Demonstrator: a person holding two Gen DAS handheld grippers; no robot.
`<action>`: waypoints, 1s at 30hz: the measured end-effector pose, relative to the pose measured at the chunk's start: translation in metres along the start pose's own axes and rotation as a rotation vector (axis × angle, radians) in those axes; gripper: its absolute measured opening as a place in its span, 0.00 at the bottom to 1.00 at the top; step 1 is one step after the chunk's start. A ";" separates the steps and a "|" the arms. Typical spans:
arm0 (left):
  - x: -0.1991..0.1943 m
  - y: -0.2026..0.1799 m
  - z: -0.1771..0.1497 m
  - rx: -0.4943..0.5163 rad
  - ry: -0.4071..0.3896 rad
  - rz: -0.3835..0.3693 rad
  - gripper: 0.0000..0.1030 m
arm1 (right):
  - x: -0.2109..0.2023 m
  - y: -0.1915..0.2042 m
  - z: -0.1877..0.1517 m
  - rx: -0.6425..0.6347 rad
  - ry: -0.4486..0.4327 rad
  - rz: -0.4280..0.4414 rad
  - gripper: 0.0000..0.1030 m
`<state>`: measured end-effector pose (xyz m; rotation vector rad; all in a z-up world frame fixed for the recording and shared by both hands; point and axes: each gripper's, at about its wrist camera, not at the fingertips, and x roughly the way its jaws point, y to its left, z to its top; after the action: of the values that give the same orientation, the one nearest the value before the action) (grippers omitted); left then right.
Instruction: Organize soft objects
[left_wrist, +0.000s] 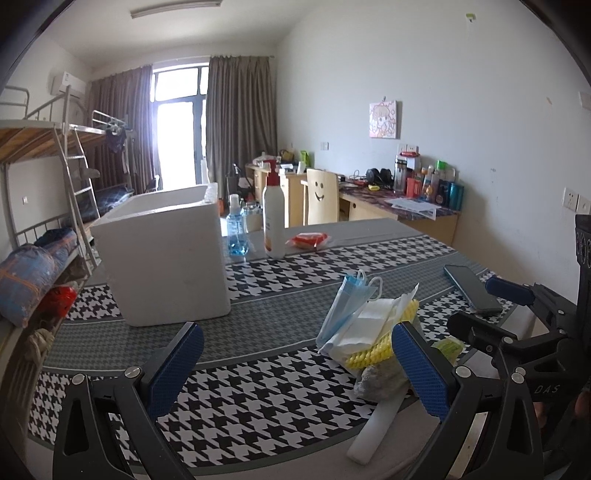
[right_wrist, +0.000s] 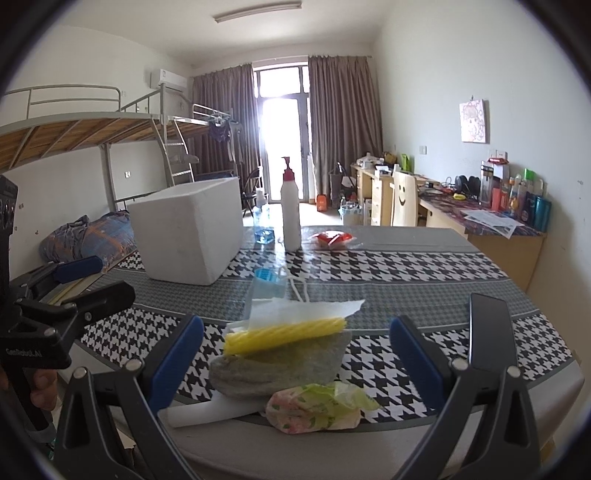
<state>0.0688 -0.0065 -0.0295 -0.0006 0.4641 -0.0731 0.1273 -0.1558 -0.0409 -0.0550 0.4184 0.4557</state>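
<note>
A pile of soft things lies near the table's front edge: a blue face mask, white tissue, a yellow ribbed sponge, a grey cloth and a flowered green packet. A white foam box stands open behind it to the left. My left gripper is open and empty, left of the pile. My right gripper is open and empty, with the pile between its fingers. Each gripper shows in the other's view.
A black phone lies to the right on the houndstooth tablecloth. A white pump bottle, a blue liquid bottle and a red packet stand at the back. A white foam strip lies under the pile.
</note>
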 end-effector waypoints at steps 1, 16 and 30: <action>0.002 0.000 0.001 0.001 0.003 -0.002 0.99 | 0.001 -0.001 0.000 0.001 0.005 -0.001 0.99; 0.026 -0.012 0.003 0.040 0.056 -0.062 0.99 | 0.014 -0.017 -0.004 0.032 0.057 -0.019 0.99; 0.027 -0.022 -0.020 0.089 0.133 -0.103 0.99 | 0.015 -0.020 -0.019 0.037 0.102 -0.041 0.99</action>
<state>0.0818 -0.0295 -0.0593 0.0676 0.5932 -0.1960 0.1415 -0.1704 -0.0652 -0.0513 0.5249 0.4053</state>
